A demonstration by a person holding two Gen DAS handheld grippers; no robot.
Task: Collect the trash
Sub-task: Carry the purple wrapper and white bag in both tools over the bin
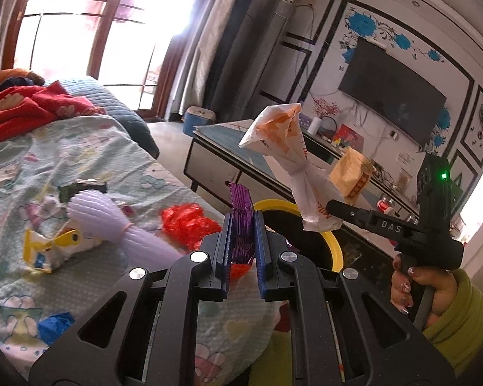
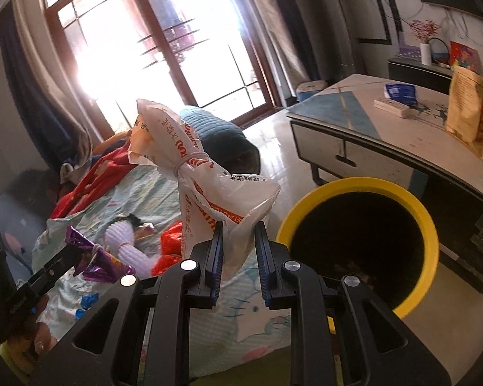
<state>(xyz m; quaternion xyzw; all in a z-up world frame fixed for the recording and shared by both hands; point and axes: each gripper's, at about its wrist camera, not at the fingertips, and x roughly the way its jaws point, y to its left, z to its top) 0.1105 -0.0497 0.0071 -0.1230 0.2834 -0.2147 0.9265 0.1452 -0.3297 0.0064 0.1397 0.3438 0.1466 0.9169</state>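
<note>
Holding a white crumpled plastic bag printed in orange and tied at the neck with a band (image 2: 209, 186), the right hand-held gripper (image 2: 238, 257) pinches the bag's lower corner between its blue pads, so the bag stands up above the fingers and leans toward 11 o'clock. In the right wrist view the round black bin with a yellow rim (image 2: 415, 206) sits at about 3 o'clock of the bag, on the floor just beside the bed, its mouth unobstructed. The left hand-held gripper (image 1: 241, 241) is pressed together on a crinkled purple foil wrapper (image 1: 240, 199), and in its own view the bin rim shows just past the fingers at 1 o'clock.

The step in hand looks like the drop into the bin. To do it well, I would carry the bag sideways until its whole body hangs over the dark opening, then spread the fingers; the bag is light and top-heavy, so releasing over the rim could tip it back onto the bed. The purple wrapper can follow the same way.

More trash lies on the bed with the pale cartoon-print sheet (image 1: 80, 148): a red crumpled plastic piece (image 1: 186, 222), a yellow and white wrapper (image 1: 51, 247), a lilac ribbed bag tied at the middle (image 1: 112, 222) and a small blue scrap (image 1: 54, 325).
</note>
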